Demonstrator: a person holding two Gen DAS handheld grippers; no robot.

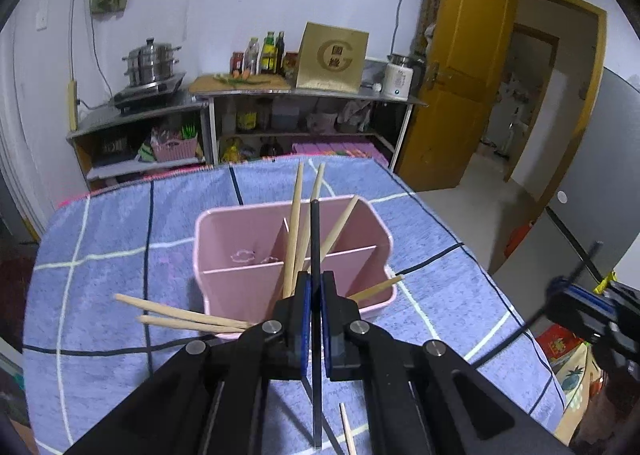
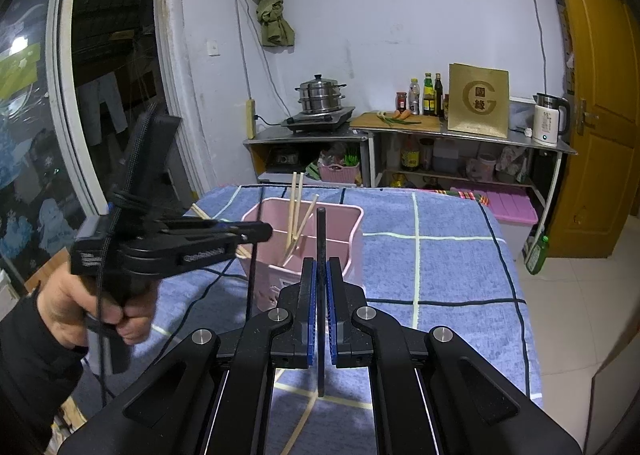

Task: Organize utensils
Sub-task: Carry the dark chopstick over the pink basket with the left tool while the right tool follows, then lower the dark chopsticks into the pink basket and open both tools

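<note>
Both black two-finger grippers, left (image 1: 315, 287) and right (image 2: 321, 267), are each clamped on a black chopstick (image 1: 315, 239). Beyond them, the pink divided plastic holder (image 1: 224, 239) on the blue checked tablecloth (image 1: 100, 255) has wooden chopsticks (image 1: 295, 231) leaning inside.

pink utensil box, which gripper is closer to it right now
Left. The left gripper, shut on a black chopstick, reaches over the pink utensil box at its near rim. The right gripper, shut on another black chopstick, sits back from the box.
</note>
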